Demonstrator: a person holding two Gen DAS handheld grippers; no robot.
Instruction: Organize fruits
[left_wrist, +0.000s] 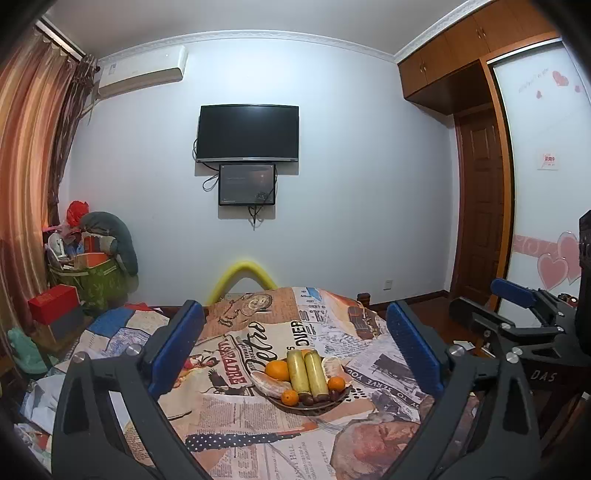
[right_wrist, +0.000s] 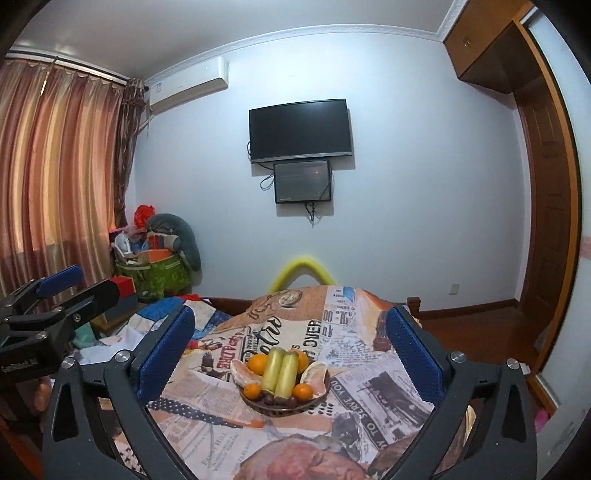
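Gaping wide and empty, the left tongs (left_wrist: 295, 343) and right tongs (right_wrist: 291, 354) hover apart from the fruit plate (right_wrist: 284, 406) mid-bed (left_wrist: 258, 424).

Left gripper (left_wrist: 295, 347) and right gripper (right_wrist: 291, 350), held side by side and pointing nearly level, slightly downward. Both sets of jaws stand wide apart with nothing between the blue pads (left_wrist: 173, 347). Each gripper appears at the edge of the other's view.

Left tongs (left_wrist: 295, 343) gape empty above the fruit plate (left_wrist: 314, 406) on the printed cloth (left_wrist: 258, 424).
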